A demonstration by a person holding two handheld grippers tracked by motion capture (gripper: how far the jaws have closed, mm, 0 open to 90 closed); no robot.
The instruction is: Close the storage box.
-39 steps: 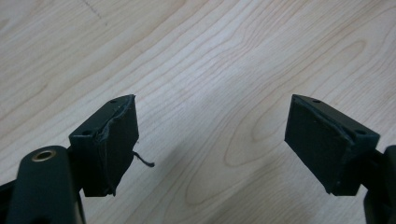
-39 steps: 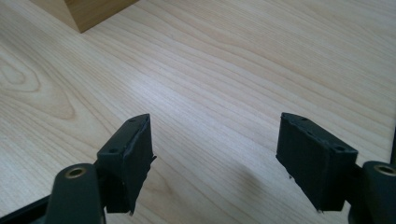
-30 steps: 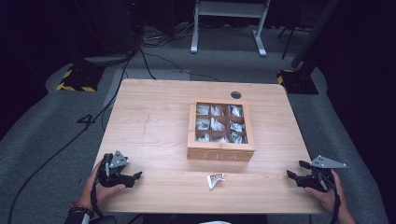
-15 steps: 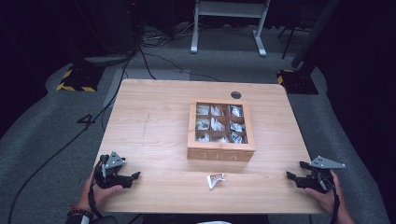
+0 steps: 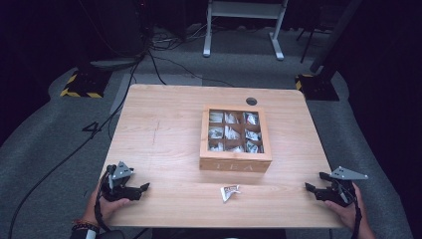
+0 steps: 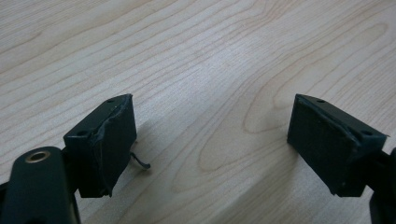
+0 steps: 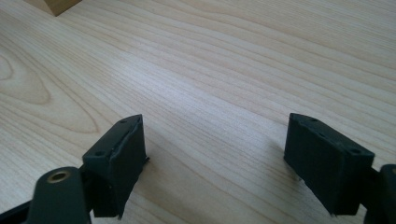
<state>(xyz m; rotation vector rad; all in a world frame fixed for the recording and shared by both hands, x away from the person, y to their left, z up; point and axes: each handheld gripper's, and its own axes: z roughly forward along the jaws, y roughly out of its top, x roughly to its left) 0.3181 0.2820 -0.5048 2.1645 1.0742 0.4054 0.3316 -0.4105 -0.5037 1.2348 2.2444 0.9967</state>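
At table's near edge, your left claw and right claw rest wide apart, jaws gaping over bare wood, nothing held; both have just been opening. Packet lies between them, just in front of tea box.

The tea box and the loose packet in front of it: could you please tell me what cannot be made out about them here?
- Tea box, high view: the packets inside are too small to read or count.
- Loose packet, high view: its print is too small and blurred.
- Tea box corner, right gripper view: cut off by the top edge.
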